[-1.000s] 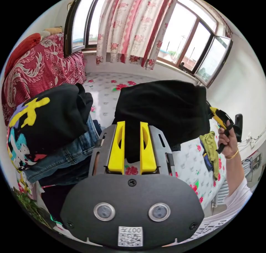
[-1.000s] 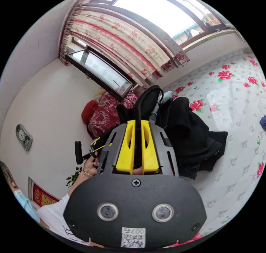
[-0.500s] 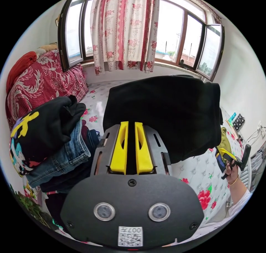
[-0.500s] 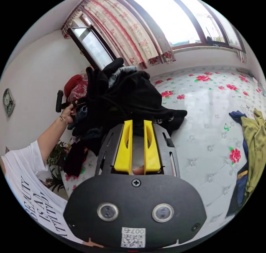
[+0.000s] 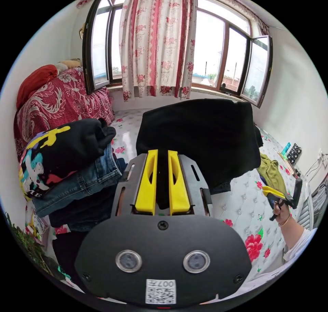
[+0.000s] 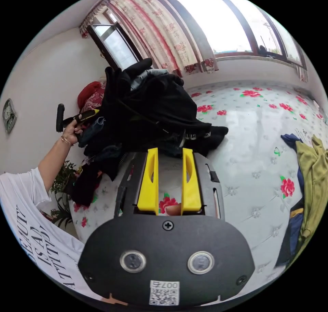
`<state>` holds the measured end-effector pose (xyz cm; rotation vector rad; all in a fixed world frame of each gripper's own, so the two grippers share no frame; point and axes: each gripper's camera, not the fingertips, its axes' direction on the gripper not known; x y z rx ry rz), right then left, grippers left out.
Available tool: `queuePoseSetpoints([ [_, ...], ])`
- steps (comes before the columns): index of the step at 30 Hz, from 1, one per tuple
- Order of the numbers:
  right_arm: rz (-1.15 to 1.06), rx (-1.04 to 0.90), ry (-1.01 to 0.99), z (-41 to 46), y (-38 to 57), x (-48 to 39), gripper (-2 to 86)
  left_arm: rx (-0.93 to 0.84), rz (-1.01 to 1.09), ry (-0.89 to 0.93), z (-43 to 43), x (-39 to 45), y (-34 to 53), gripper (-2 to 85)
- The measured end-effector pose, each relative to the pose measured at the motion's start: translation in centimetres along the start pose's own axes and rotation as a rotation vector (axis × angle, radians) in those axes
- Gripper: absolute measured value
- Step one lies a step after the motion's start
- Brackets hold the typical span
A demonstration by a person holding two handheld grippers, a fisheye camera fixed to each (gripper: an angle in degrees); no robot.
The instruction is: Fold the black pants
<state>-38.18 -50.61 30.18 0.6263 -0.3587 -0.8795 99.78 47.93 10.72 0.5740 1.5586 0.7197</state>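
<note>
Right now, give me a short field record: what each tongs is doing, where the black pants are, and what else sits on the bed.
left tongs: shut on the black pants, holding them up above the bed
right tongs: open, nothing between them, over bare bed
right tongs from the left view: low at the bed's edge, apart from the pants
pile of clothes: stacked beside the held pants, jeans under a printed black top
green garment: loose on the bed, apart from the pile
fold state: cannot tell
</note>
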Motion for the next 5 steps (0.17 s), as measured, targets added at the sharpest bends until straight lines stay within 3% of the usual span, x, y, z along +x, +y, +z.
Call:
queuePoseSetpoints([
  [5, 0.164, -0.172, 0.098, 1.3, 7.1, 4.4, 6.4, 0.09, 0.142, 0.007, -3.0, 2.7, 2.2, 4.1],
])
